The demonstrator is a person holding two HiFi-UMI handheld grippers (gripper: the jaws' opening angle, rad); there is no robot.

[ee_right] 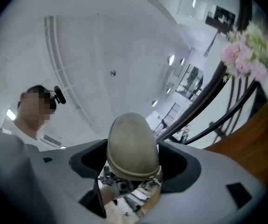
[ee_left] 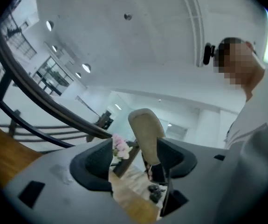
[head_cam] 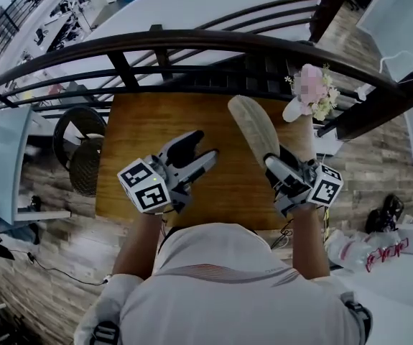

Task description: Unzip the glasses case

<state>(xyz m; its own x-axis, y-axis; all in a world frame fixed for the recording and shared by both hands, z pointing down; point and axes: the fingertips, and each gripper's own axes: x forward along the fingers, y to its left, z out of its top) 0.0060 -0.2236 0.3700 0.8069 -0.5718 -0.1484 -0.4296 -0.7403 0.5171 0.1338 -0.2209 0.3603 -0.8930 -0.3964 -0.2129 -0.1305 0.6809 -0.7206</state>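
Glasses case (head_cam: 253, 129) clamped in right gripper (head_cam: 286, 171), over wooden worktop (head_cam: 149, 121).
R fingers shut on case's near end, one each side; rest of the beige case sticks out fwd past the fingertips, seam running round its edge. Left gripper (head_cam: 203, 147) fingers apart, nothing btwn them; case is off to their right, not touching. Pink flowers (head_cam: 312, 90) beyond R fingers.

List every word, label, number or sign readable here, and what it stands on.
No text is readable.
On the cube of the left gripper: square marker pattern, no letters.
On the cube of the right gripper: the same.
On the glasses case: no label shows.
On the white bag: red print, too blurred to read.
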